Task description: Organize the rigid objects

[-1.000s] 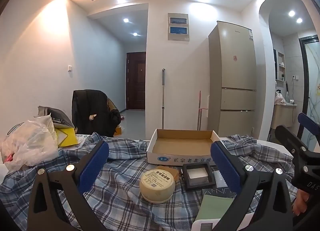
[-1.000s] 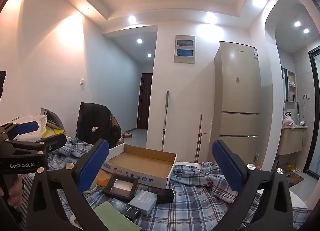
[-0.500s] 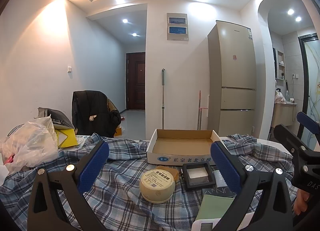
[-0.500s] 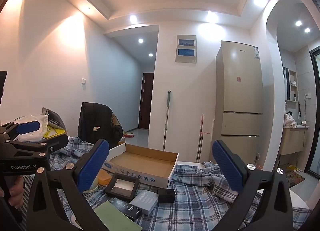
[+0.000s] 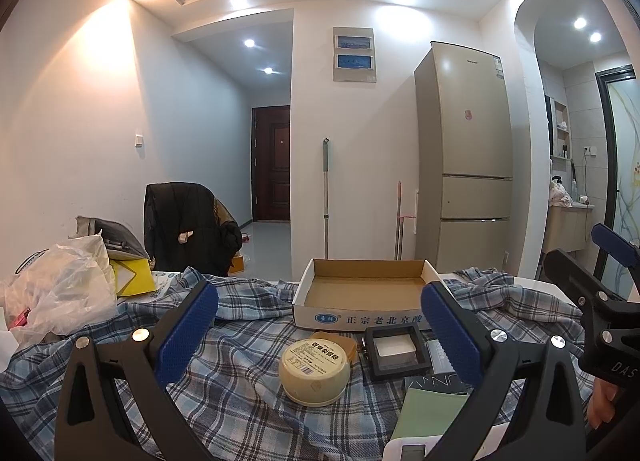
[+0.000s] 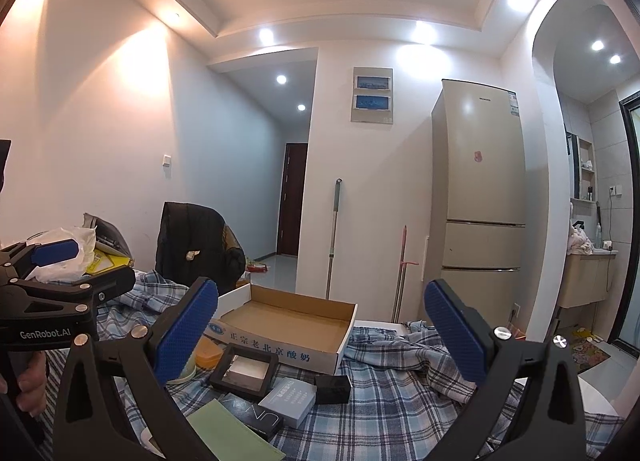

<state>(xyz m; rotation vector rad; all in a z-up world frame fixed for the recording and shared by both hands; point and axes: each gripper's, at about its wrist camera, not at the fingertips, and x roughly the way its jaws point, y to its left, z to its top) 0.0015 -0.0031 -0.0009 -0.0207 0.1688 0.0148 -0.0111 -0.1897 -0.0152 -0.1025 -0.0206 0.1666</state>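
An open, empty cardboard box (image 5: 362, 293) (image 6: 288, 321) lies on the plaid cloth. In front of it sit a round cream tub (image 5: 315, 369), an orange lid (image 5: 340, 342) (image 6: 207, 353), a black square frame case (image 5: 396, 351) (image 6: 245, 369), a grey-blue box (image 6: 286, 401), a small black box (image 6: 333, 388), a dark flat box (image 6: 252, 415) and a green card (image 5: 430, 407) (image 6: 232, 435). My left gripper (image 5: 320, 335) is open and empty, above the tub. My right gripper (image 6: 320, 335) is open and empty, above the boxes.
A plaid cloth (image 5: 240, 365) covers the table. A plastic bag (image 5: 60, 293) and yellow items (image 5: 132, 281) sit at the left. A chair with a dark jacket (image 5: 188, 225) stands behind. A fridge (image 5: 464, 181) and mop handles (image 5: 326, 197) are at the far wall.
Both grippers have barely shifted; the views drift slightly. Nothing was picked up or released.
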